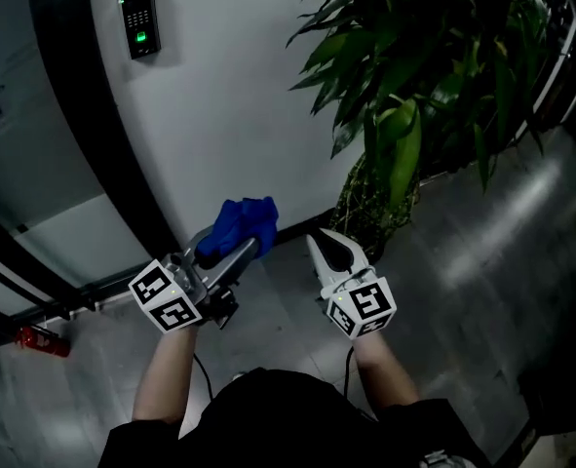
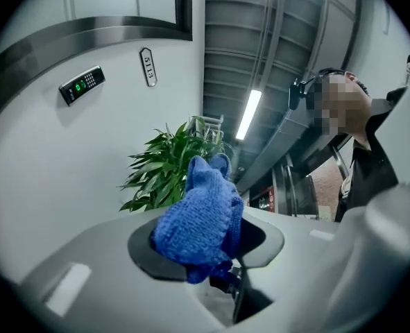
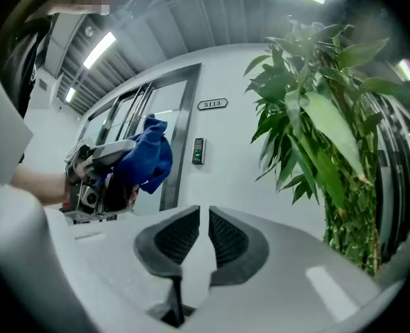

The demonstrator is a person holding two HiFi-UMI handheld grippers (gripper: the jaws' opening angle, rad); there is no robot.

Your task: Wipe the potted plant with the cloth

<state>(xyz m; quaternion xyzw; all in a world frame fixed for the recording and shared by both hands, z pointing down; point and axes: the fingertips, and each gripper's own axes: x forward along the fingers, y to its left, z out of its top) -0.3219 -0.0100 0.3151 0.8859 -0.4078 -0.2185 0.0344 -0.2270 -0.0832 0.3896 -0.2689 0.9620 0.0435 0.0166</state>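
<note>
The tall leafy potted plant [image 1: 414, 66] stands against the white wall at the upper right, its base [image 1: 370, 208] just beyond my right gripper. The plant also shows far ahead in the left gripper view [image 2: 170, 168] and close on the right in the right gripper view [image 3: 322, 130]. My left gripper [image 1: 241, 247] is shut on a bunched blue cloth [image 1: 241, 222], which fills the jaws [image 2: 201, 217]. My right gripper [image 1: 328, 250] is shut, with only a thin slit between its ribbed pads [image 3: 180, 236] and nothing in it. The right gripper view shows the cloth [image 3: 146, 155] to its left.
A keypad reader [image 1: 138, 22] hangs on the wall beside a dark door frame [image 1: 93, 135]. A small number plate [image 3: 212, 104] sits above it. A red object [image 1: 42, 340] lies on the floor at the left. Grey glossy floor [image 1: 502, 252] stretches right of the plant.
</note>
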